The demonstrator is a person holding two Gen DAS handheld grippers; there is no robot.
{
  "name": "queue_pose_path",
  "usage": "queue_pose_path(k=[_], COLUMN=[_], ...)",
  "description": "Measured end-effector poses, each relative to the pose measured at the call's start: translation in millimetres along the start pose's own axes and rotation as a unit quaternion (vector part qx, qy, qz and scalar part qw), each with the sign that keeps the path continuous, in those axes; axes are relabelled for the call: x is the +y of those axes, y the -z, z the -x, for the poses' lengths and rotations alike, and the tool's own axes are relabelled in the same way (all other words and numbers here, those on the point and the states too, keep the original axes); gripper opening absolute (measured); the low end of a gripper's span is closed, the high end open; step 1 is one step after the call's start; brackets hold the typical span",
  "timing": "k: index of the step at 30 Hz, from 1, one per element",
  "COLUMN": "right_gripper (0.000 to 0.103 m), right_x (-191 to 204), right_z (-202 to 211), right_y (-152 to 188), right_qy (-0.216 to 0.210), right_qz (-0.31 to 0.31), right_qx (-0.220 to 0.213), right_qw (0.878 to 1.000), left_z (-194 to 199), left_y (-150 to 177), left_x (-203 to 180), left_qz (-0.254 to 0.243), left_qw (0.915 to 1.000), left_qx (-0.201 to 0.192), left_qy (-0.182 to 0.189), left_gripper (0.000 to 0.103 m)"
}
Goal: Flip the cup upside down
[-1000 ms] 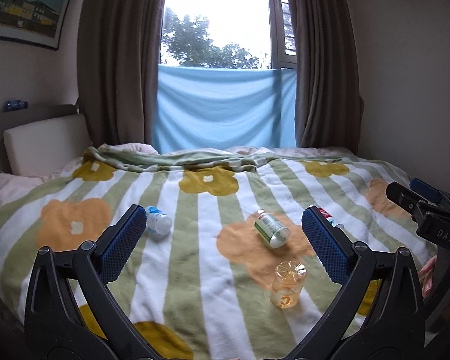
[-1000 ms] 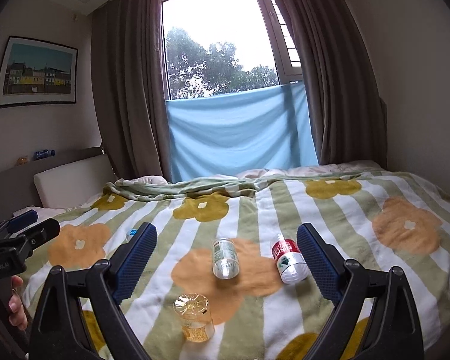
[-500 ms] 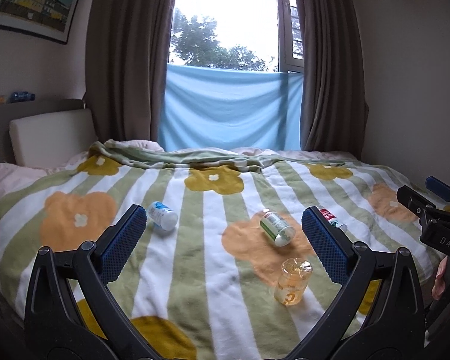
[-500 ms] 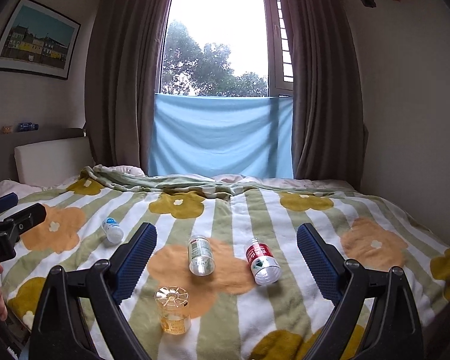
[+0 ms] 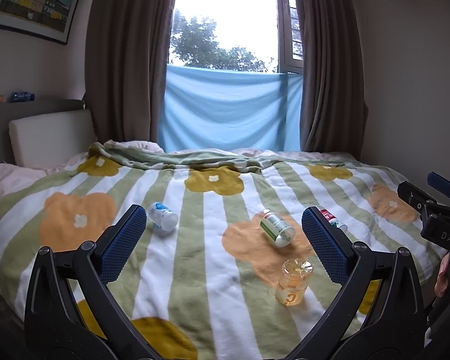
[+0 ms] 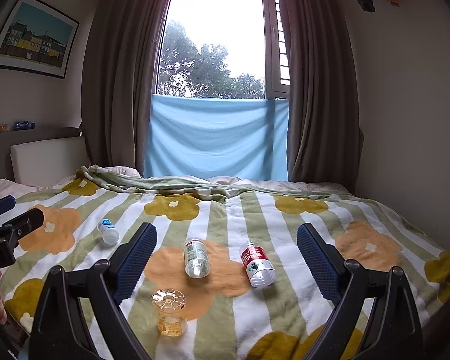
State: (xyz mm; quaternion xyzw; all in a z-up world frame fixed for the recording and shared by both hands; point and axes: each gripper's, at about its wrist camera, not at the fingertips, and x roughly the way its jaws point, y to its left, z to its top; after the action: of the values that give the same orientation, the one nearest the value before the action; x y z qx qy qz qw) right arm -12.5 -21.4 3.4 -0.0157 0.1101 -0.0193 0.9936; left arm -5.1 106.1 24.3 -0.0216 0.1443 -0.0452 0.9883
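Ideally, the cup (image 6: 168, 312), standing on the bed (image 6: 255, 210) near its front edge with its ribbed end up, is approached low by the right gripper (image 6: 225, 258), whose jaws are spread like those of the left gripper (image 5: 222, 240), and pinched mid-wall before being turned.

Soft, fluffy fleece blanket (image 6: 225, 219) over the bed, matt and napped, printed with stripes and flowers. Clear amber-tinted plastic cup (image 6: 169, 312), glossy, with a ribbed moulded base facing up. Three clear glossy plastic bottles: green-labelled bottle (image 6: 196, 258), red-labelled bottle (image 6: 257, 262), blue-labelled bottle (image 6: 108, 231), each wrapped in a smooth printed film. Left gripper (image 5: 223, 237) and right gripper (image 6: 226, 250) in black plastic, smooth with a slight sheen, small metal screws at the joints; jaws faced with blue dimpled rubbery pads (image 5: 124, 238). Matt heavy woven curtains (image 6: 321, 90). Thin smooth light-blue cloth (image 6: 219, 138) across the window. Smooth off-white padded headboard (image 6: 48, 162).
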Motion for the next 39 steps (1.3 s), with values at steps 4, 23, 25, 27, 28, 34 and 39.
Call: queue_pose_path(k=[4,23,25,27,28,34,39], right_gripper=[0.094,0.094,0.094,0.094,0.094,0.094,0.094], right_x=[-2.5,0.1,0.5,1.1,1.3,2.7,4.3], right_z=[-1.6,-2.1,-1.4,-0.8,-1.0,0.0,-0.6], right_y=[-0.3,-4.5,-5.2,-5.9,-6.3,-8.3,-9.2], right_qy=[-0.004,-0.010,-0.010,-0.012,-0.012,-0.015,-0.018], right_qz=[-0.005,-0.011,-0.010,-0.010,-0.010,-0.010,-0.010], right_qx=[0.007,-0.007,-0.009,-0.009,-0.010,-0.010,-0.009], right_qw=[1.000,1.000,1.000,1.000,1.000,1.000,1.000], left_z=[0.2,-1.3,-1.5,-1.3,-1.4,-1.2,-1.8], left_y=[0.2,3.4,3.4,3.3,3.3,2.0,0.0], left_x=[0.5,4.8,4.8,4.4,4.5,4.8,6.9], left_qz=[0.001,-0.005,-0.004,-0.004,-0.004,-0.006,-0.004], left_qw=[1.0000,0.9999,0.9999,0.9999,0.9999,0.9999,0.9998], left_qx=[0.000,-0.005,-0.005,-0.005,-0.005,-0.008,-0.010], left_qy=[0.001,-0.011,-0.010,-0.010,-0.011,-0.014,-0.015], left_gripper=[0.103,0.103,0.103,0.103,0.103,0.103,0.103])
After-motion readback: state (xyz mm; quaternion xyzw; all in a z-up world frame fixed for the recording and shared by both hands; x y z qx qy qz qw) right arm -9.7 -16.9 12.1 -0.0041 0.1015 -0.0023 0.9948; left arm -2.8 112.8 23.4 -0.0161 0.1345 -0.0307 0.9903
